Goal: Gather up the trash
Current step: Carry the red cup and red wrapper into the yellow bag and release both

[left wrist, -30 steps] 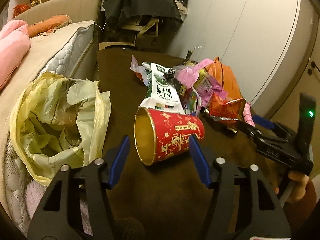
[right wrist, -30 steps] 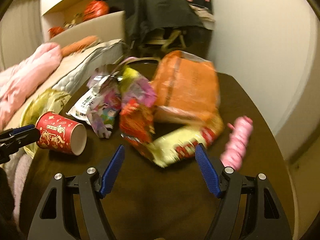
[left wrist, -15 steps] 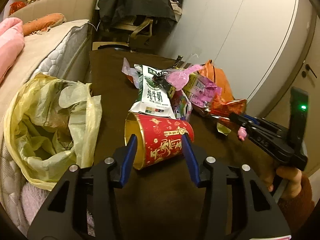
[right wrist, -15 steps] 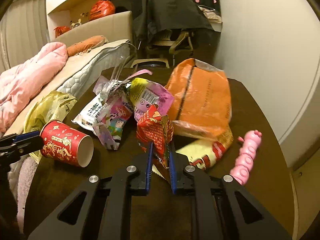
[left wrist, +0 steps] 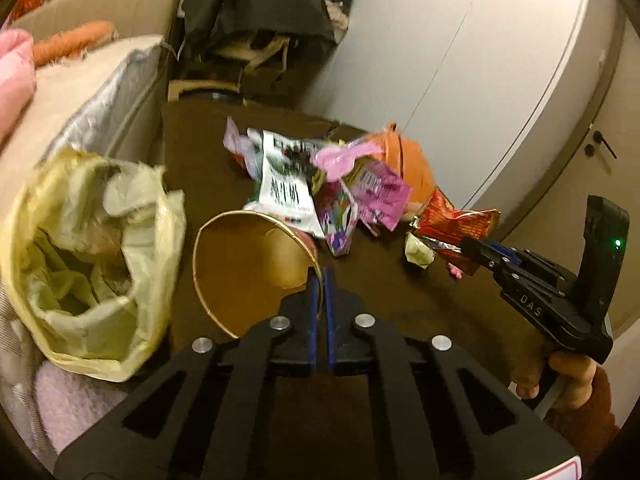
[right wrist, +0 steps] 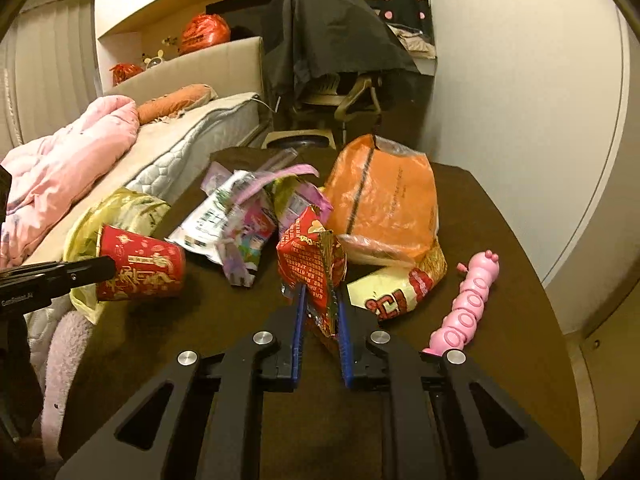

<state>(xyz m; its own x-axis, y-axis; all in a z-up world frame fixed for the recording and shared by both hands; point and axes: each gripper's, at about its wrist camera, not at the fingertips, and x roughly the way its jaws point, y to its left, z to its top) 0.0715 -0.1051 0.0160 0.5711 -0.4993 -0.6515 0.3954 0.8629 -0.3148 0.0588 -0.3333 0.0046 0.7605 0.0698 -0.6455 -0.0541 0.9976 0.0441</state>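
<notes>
Both tongs clamped on trash above the dark brown table (right wrist: 500, 216).

The left gripper (left wrist: 319, 276), whose jaws have just been closing, pinches the rim of the one red paper cup (right wrist: 140, 264), its gold mouth facing the camera; the right gripper (right wrist: 320, 300) grips one red snack wrapper (right wrist: 310, 256), lifted off the tabletop. Just left of the cup, the single yellow trash bag (left wrist: 92, 240) gapes open at the table's left edge, against the mattress (right wrist: 200, 136). Beyond the tongs lies the pile: one white milk pouch (left wrist: 282, 184), two pink-purple wrappers (left wrist: 376, 188) (perhaps more, blurred), one orange bag (right wrist: 384, 200), one yellow-and-red packet (right wrist: 396, 292). One pink caterpillar toy (right wrist: 472, 300) lies at right, bare table around it to the curved right edge.
</notes>
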